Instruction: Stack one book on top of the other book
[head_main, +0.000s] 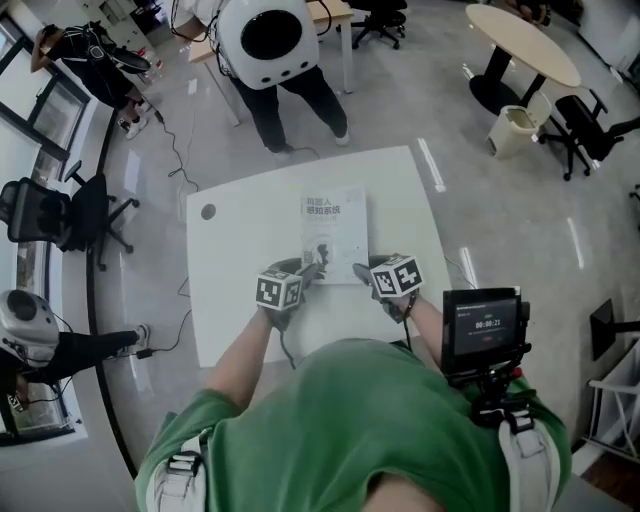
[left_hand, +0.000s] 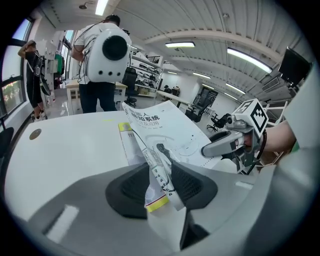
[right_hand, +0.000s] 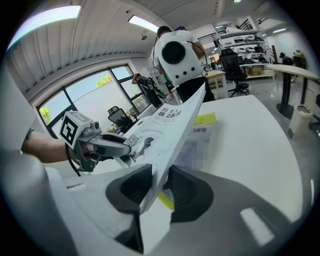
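Observation:
A white-covered book (head_main: 334, 225) lies in the middle of the white table (head_main: 240, 290). My left gripper (head_main: 308, 270) is shut on its near left corner, and my right gripper (head_main: 362, 272) is shut on its near right corner. In the left gripper view the book's spine (left_hand: 159, 172) sits between the pads of the left gripper (left_hand: 161, 182), and the right gripper (left_hand: 225, 145) shows across the cover. A second book with a yellow band (left_hand: 129, 142) lies under it on the table. In the right gripper view the white book (right_hand: 165, 125) tilts up out of the right gripper (right_hand: 159, 187), above the yellow-banded book (right_hand: 202, 127).
A person with a white backpack (head_main: 265, 45) stands at the table's far edge. A round grommet (head_main: 207, 211) sits at the far left of the tabletop. A round table (head_main: 520, 40), a bin (head_main: 512, 130) and office chairs (head_main: 60, 215) stand around. A screen device (head_main: 483, 325) hangs at my right.

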